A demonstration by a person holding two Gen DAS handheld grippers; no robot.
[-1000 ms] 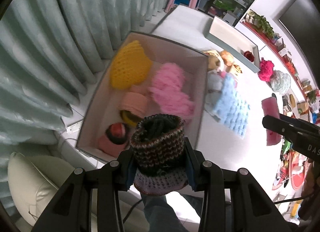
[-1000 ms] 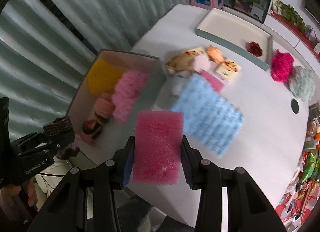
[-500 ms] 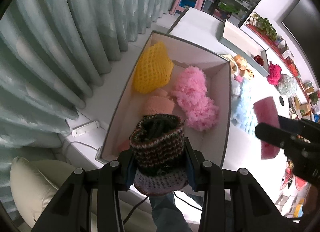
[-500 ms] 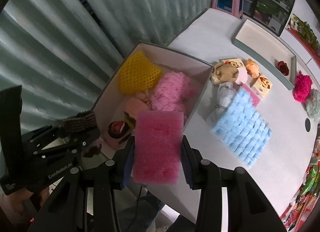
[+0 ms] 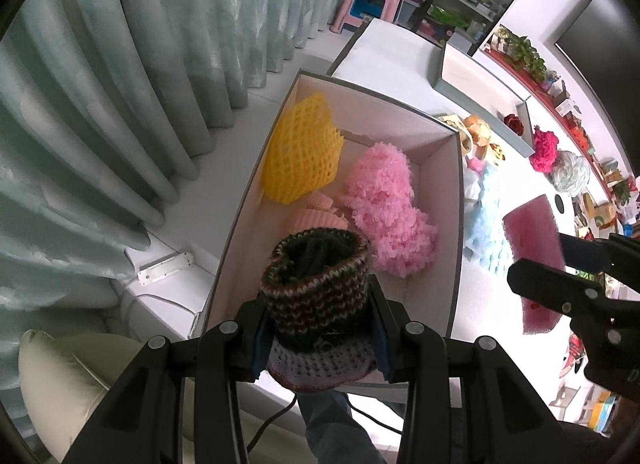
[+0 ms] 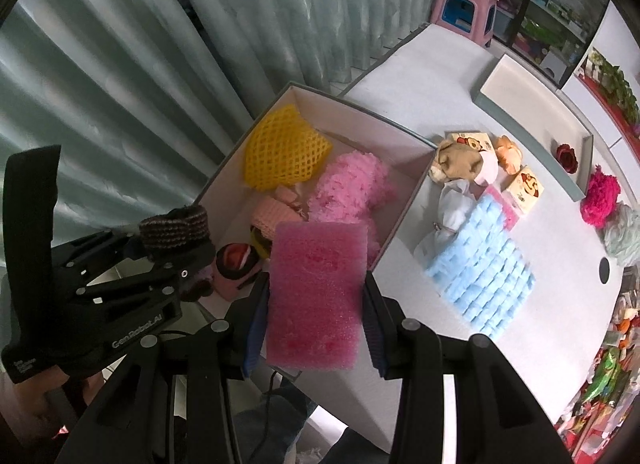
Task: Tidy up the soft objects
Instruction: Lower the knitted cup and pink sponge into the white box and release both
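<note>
Poised above the open box (image 5: 456, 200) for dropping in, the left gripper (image 5: 318, 328) clamps a knitted hat (image 5: 316, 288) while the right gripper (image 6: 316, 304) squeezes a pink sponge (image 6: 316, 292) over the box's near end beside the bench (image 6: 420, 104).

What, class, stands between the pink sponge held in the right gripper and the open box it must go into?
Nothing visible. The right gripper holds the sponge above the box's near end, and the box has no lid. The pink fluffy item and other soft things already fill part of the floor.
</note>
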